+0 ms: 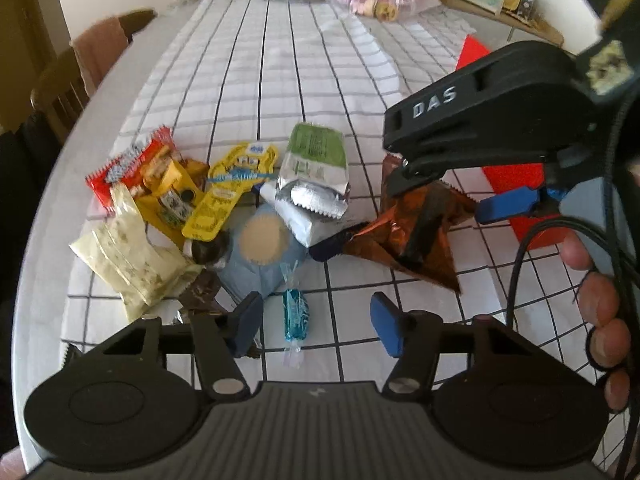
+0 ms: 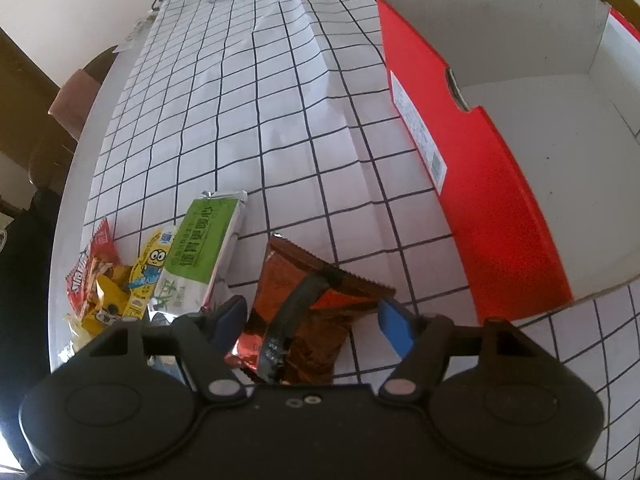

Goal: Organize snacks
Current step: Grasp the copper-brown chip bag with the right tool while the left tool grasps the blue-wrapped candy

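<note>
While right tongs (image 2: 310, 320) straddle brown packet (image 2: 304, 316) unclosed, left tongs (image 1: 316, 322) gape empty — pile (image 1: 168, 216) blurred

Crinkled brown snack packet (image 2: 308, 312) flat on cloth, near open red box (image 2: 480, 184)

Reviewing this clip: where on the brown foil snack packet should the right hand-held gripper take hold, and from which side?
Grip the brown foil snack packet across its puffed middle, coming from above and the near side. It lies flat on the checked tablecloth, apart from the snack pile, and the open right hand-held gripper already straddles it, one finger at each long edge. The crimped ends look too thin to hold well.
</note>
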`<state>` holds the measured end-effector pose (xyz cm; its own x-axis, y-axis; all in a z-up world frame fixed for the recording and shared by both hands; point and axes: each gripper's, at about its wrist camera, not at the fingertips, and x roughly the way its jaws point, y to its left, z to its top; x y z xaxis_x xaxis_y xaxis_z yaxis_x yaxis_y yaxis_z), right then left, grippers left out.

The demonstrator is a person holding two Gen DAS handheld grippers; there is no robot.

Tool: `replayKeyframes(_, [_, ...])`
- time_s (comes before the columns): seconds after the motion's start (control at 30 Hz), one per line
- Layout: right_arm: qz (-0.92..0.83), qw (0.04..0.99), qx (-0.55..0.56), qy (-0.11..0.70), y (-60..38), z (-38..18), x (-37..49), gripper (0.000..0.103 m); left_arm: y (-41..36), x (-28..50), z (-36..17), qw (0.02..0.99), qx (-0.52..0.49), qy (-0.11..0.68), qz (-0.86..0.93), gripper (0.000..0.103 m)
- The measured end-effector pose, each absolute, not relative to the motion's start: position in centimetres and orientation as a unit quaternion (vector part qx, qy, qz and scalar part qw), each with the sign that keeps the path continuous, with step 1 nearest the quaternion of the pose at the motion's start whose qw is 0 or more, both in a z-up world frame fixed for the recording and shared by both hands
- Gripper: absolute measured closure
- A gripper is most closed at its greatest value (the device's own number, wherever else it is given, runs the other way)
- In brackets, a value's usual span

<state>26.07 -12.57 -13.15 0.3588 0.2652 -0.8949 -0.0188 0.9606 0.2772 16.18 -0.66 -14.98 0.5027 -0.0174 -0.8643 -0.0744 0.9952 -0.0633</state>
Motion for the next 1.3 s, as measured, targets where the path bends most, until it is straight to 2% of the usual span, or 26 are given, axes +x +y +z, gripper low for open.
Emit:
replayKeyframes(0.1, [0.090, 0.813, 0.117, 0.564, -12.7, -13.5, 26.0, 0.039, 0.1, 16.6, -15.6, 0.856, -0.066, 0.513, 0.022, 0.050])
replayKeyframes(0.47, [0.115, 0.818, 0.109, 0.553, -12.7, -13.5, 24.7, 0.063, 0.8, 17.2, -16.6, 0.842, -0.078, 0.533, 0.036, 0.068])
replayKeyframes(0.57, [0.120, 0.824, 0.101, 0.545, -12.8, -13.3, 24.4, 0.067, 0.9, 17.3, -16.6, 0.841, -0.080, 0.534, 0.039, 0.081])
replayKeyframes(0.6, [0.121, 0.825, 0.099, 0.543, -12.9, -13.2, 24.3, 0.069, 1.0, 17.2, -16.6, 0.840, -0.081, 0.534, 0.038, 0.089])
replayKeyframes(0.63, [0.122, 0.827, 0.096, 0.540, -12.9, -13.2, 24.2, 0.070, 1.1, 17.3, -16.6, 0.840, -0.082, 0.535, 0.039, 0.090])
replayKeyframes(0.93, [0.116, 0.835, 0.095, 0.529, -14.2, -12.6, 22.6, 0.074, 1.7, 16.1, -16.3, 0.835, -0.116, 0.536, 0.040, 0.092])
replayKeyframes(1.3, [0.134, 0.851, 0.093, 0.500, -15.8, -8.8, 18.6, 0.074, 1.6, 13.1, -12.2, 0.849, -0.133, 0.511, 0.005, 0.093])
